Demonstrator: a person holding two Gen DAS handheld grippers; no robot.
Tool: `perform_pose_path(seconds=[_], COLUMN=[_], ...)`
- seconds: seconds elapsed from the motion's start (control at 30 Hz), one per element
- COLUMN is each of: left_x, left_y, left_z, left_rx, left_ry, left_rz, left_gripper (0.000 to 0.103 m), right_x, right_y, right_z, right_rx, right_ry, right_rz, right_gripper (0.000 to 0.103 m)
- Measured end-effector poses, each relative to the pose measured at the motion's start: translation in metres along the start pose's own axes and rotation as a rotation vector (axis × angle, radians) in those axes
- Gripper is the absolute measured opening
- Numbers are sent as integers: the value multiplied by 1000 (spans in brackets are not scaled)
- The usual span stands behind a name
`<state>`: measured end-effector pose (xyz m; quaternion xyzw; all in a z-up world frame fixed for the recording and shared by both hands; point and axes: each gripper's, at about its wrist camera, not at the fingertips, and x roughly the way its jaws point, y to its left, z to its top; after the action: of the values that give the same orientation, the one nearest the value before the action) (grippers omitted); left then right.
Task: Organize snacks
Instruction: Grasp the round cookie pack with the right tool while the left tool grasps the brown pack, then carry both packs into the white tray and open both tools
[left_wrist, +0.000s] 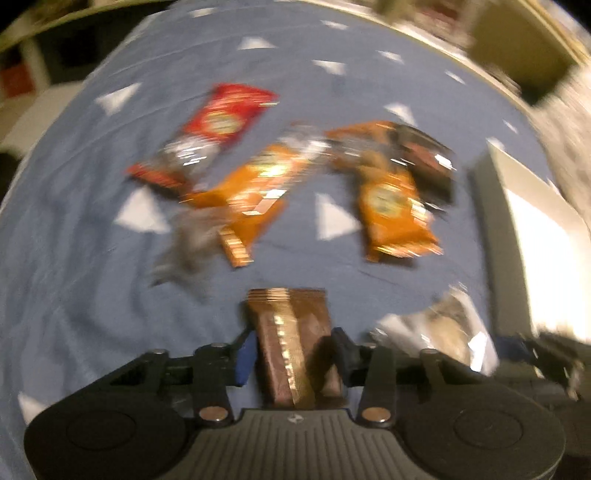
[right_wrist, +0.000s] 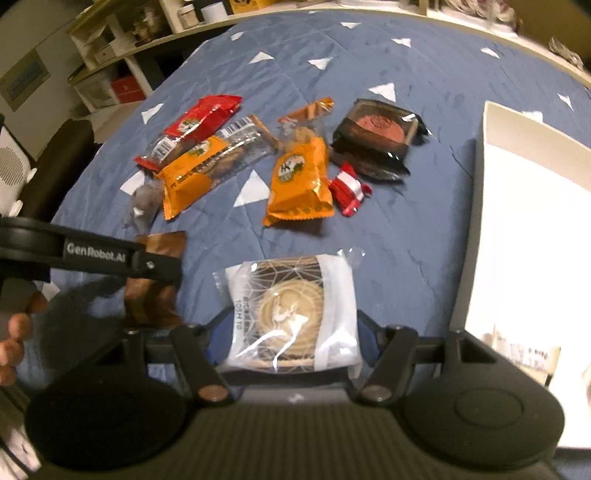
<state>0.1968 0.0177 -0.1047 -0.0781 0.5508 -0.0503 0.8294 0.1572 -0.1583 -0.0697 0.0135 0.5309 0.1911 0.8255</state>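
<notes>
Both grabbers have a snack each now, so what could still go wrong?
The left gripper pinches the brown bar by a narrow stretch of its wrapper, so it might twist or slip out. The right gripper holds the round pastry in slick plastic, which could slide, or the pastry could get crushed.

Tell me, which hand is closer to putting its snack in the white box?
Probably the right. The right gripper holds the round cookie pack next to the white box. The left gripper, holding the brown bar, sits farther from it.
</notes>
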Motion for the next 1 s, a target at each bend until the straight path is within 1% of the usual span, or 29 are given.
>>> perform_pose_path(seconds=[0.07,0.13,0.23,0.3,0.37,0.47,0.6,0.67,0.7,0.77,0.83,0.87,0.93,0.97,1.0], left_x=[2,4,5,4,-1,-1,-3,-1,0,0,3,5,7,7,7], left_y=[-12,-19,-21,-20,-15,-7,0,1,0,-3,-9,-10,-12,-13,-12], left_z=[-2,-4,-6,-6,-8,-8,-9,-9,-9,-10,-10,-9,-9,-10,-10], left_rx=[82,123,118,102,91,47,-3,-13,-12,5,33,43,59,66,60], left_ry=[6,10,18,22,24,49,79,87,87,85,84,86,94,94,92], left_rz=[-8,9,42,77,91,68,6,-13,-18,-24,-10,-5,21,41,45], left_gripper=[41,41,44,55,58,58,58,60,63,65,65,63,54,48,45], right_x=[3,3,5,5,6,9,8,7,6,5,4,3,2,3,3], right_y=[1,0,-1,1,3,4,3,1,0,0,-1,-1,0,1,2], right_z=[1,0,-1,-2,-2,-1,0,0,0,-1,-2,-3,-4,-5,-5], right_rx=[13,24,26,14,-1,-6,-1,7,10,12,15,18,18,17,16], right_ry=[5,9,21,26,32,37,41,45,47,51,59,62,64,64,64], right_rz=[0,1,-2,-10,-16,-17,-29,-32,-33,-34,-32,-31,-30,-31,-32], right_gripper=[72,72,72,73,73,72,72,72,72,71,71,71,71,71,71])
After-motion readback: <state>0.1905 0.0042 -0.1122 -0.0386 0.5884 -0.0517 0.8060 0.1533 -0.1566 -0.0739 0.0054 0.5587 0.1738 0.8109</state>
